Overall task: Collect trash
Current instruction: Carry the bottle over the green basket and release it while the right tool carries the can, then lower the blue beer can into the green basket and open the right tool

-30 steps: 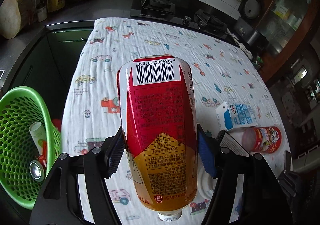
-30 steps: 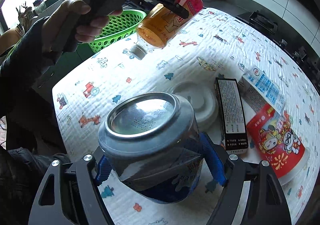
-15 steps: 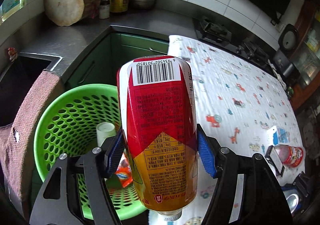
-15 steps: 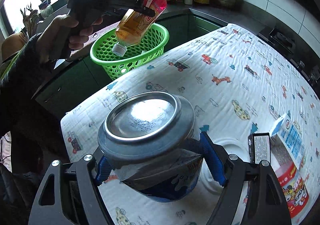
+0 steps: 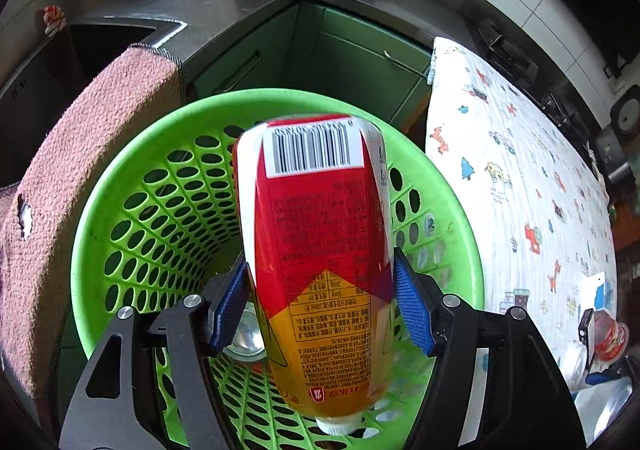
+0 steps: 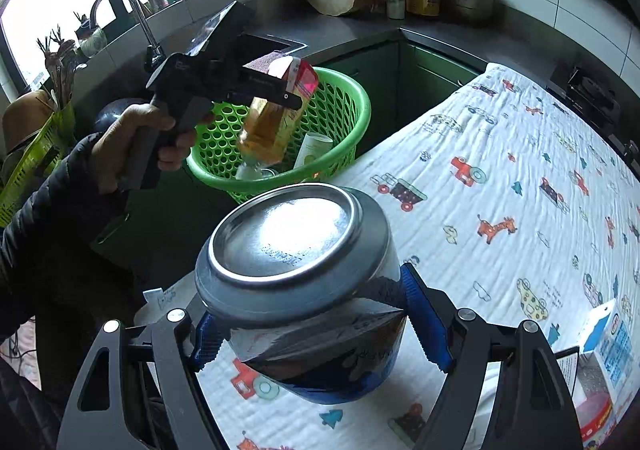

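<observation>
My left gripper (image 5: 320, 310) is shut on a plastic tea bottle (image 5: 320, 250) with a red and yellow label, cap pointing down, held right over the green basket (image 5: 100, 226). In the right wrist view the bottle (image 6: 276, 118) hangs inside the basket's rim (image 6: 360, 106), with a paper cup (image 6: 314, 146) lying in the basket. A can (image 5: 244, 342) lies on the basket's bottom. My right gripper (image 6: 320, 334) is shut on a dented blue and silver can (image 6: 300, 270), above the table's near corner.
The table has a white cloth with cartoon prints (image 6: 500, 210). A milk carton (image 6: 608, 338) and a red cup (image 5: 610, 334) lie at its near end. A pink towel (image 5: 80, 170) hangs over the sink edge beside the basket. Green cabinets (image 5: 340, 50) stand behind.
My left gripper carried the bottle off the table to the left and down over the basket. My right gripper moved with its can toward the table's basket-side corner.
</observation>
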The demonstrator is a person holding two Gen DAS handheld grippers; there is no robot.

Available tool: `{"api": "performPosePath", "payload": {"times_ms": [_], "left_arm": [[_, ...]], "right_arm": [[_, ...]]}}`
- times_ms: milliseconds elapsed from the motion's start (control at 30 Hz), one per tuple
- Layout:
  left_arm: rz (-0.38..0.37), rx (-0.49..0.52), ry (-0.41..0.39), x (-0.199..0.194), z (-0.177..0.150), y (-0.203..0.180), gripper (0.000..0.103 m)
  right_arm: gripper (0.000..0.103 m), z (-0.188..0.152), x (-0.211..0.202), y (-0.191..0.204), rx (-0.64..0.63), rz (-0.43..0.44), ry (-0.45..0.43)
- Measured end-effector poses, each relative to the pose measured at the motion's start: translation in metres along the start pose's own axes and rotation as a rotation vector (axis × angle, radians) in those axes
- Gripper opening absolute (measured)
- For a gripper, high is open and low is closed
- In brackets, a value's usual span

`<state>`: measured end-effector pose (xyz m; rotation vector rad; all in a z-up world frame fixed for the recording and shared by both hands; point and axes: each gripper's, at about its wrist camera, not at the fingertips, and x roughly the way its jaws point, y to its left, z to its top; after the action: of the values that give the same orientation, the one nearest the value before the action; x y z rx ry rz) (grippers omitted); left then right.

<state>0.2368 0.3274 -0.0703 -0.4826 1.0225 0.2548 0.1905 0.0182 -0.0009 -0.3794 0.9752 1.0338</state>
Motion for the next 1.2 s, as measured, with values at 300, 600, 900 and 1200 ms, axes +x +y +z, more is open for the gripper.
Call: {"api": "performPosePath", "payload": {"times_ms": [300, 600, 900, 1200], "left_arm": [[-0.027, -0.022, -0.040, -0.015, -0.002, 0.022, 0.078], [-0.026, -0.066, -0.146, -0.065, -0.015, 0.056, 0.085], [-0.012, -0.118, -0.215, -0.103, -0.034, 0.092, 0.088], [-0.017, -0.154, -0.221, -0.110, -0.048, 0.111, 0.088]], "right_arm": [[0.075, 0.035, 0.023, 0.014, -0.005, 0.041, -0.010], [0.075, 0.092, 0.052, 0.034, 0.016, 0.074, -0.059], [0.075, 0.138, 0.095, 0.060, 0.069, 0.081, -0.100], [0.083, 0.146, 0.130, 0.063, 0.138, 0.110, -0.102]]}}
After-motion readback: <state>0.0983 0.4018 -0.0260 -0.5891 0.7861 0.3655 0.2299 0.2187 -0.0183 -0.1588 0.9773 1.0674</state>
